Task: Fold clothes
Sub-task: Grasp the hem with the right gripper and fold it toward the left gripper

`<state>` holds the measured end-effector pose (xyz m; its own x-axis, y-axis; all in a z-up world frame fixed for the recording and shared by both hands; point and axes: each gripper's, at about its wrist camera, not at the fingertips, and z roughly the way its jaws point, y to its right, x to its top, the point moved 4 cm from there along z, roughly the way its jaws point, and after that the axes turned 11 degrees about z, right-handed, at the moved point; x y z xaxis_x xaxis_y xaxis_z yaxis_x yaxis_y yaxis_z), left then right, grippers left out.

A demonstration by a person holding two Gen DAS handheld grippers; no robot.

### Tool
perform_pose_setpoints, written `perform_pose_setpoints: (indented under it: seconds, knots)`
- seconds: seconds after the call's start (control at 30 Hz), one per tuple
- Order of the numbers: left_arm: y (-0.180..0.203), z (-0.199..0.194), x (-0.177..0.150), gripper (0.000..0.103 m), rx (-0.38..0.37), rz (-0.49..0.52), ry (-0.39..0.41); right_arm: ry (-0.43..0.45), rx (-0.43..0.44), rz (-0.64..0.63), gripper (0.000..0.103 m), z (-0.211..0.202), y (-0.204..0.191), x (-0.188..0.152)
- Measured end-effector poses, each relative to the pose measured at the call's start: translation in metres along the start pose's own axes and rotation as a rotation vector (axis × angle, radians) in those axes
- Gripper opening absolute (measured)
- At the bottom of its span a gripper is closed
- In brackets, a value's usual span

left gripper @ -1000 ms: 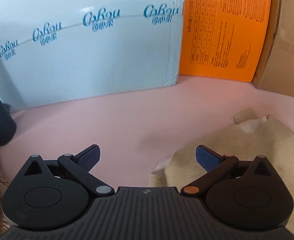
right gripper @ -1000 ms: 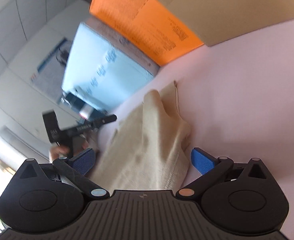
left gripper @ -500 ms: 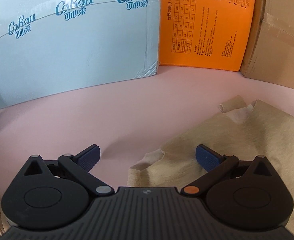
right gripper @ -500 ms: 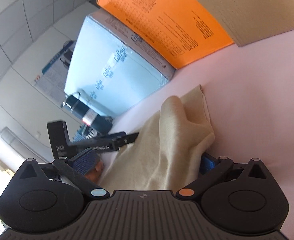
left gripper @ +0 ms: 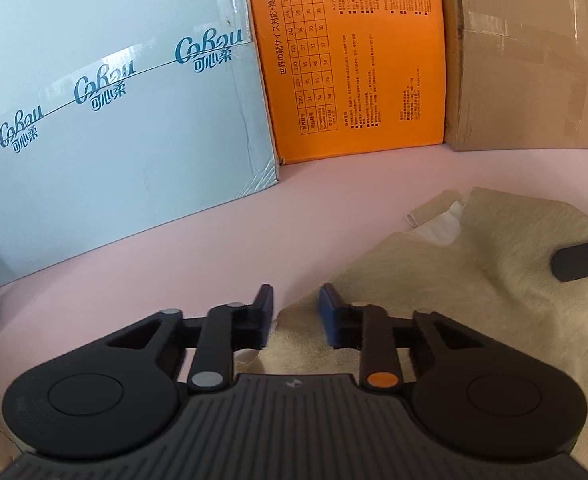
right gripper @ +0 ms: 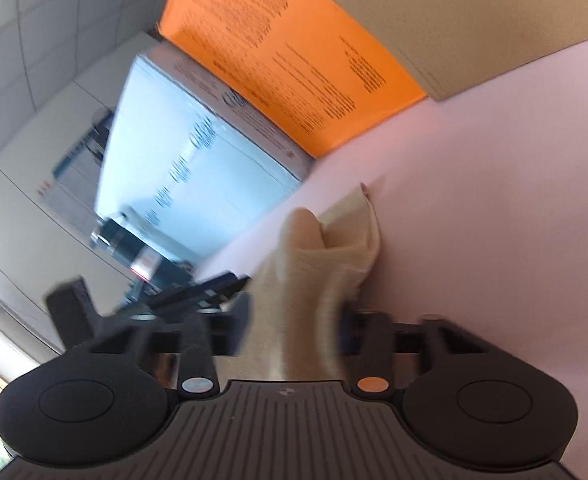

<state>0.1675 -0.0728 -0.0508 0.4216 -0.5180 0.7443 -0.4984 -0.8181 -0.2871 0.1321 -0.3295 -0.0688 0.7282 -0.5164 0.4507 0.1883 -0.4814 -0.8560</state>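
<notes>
Two claws closing on one beige garment lying on the pink tabletop: left claw narrowing around its near edge, right claw pinching a bunched fold, likely so both ends lift together for folding.

Black left gripper; blue jaw pads; grey, orange pivot caps.

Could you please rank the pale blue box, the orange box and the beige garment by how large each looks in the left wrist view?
1. Pale blue box: largest, though cut off at the frame's left edge.
2 and 3. Beige garment and orange box: too close to rank; the garment is nearer the camera, part hidden and runs out of frame.
</notes>
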Motion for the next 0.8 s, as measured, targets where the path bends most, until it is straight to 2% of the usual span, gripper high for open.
perform_pose_setpoints:
  seconds: [0.03,0.1,0.2,0.33,0.43,0.5,0.57,0.6,0.63,0.67,0.7,0.73,0.77,0.8]
  knots:
    - [0.001,-0.001,0.0,0.009,0.007,0.006,0.0,0.002,-0.017,-0.028,0.014,0.001,-0.003,-0.002]
    - [0.001,-0.004,0.0,0.006,0.013,0.016,0.004,0.019,-0.008,-0.079,0.012,0.0,-0.011,-0.005]
    - [-0.003,-0.012,0.002,0.004,-0.015,-0.008,0.019,0.053,0.063,-0.116,0.012,-0.008,-0.024,-0.006]
    - [-0.009,-0.019,0.013,0.004,-0.131,-0.058,0.081,0.045,0.209,-0.14,0.012,-0.025,-0.042,-0.004]
    - [-0.018,-0.034,0.014,0.005,-0.281,-0.038,0.147,-0.054,0.294,-0.233,0.017,-0.036,-0.056,-0.011]
    - [-0.025,-0.047,0.011,0.005,-0.372,-0.013,0.21,-0.162,0.358,-0.317,0.031,-0.041,-0.063,-0.022]
    - [-0.029,-0.062,0.009,0.007,-0.4,0.028,0.278,-0.3,0.454,-0.425,0.085,-0.047,-0.07,-0.041]
    - [-0.031,-0.069,0.008,0.01,-0.402,0.042,0.304,-0.373,0.497,-0.512,0.096,-0.05,-0.075,-0.057]
    - [-0.031,-0.07,0.008,0.018,-0.395,0.035,0.313,-0.432,0.52,-0.57,0.102,-0.051,-0.079,-0.07]
    - [-0.032,-0.072,0.008,0.034,-0.388,0.028,0.321,-0.493,0.512,-0.604,0.102,-0.045,-0.082,-0.082]
    - [-0.033,-0.072,0.008,0.043,-0.377,0.02,0.326,-0.554,0.501,-0.637,0.102,-0.04,-0.085,-0.094]
    - [-0.033,-0.07,0.009,0.059,-0.355,0.014,0.318,-0.584,0.459,-0.656,0.102,-0.032,-0.086,-0.101]
    - [-0.031,-0.068,0.009,0.065,-0.336,0.02,0.307,-0.612,0.415,-0.673,0.102,-0.023,-0.086,-0.108]
    - [-0.028,-0.066,0.009,0.065,-0.32,0.027,0.296,-0.634,0.369,-0.687,0.102,-0.016,-0.084,-0.114]
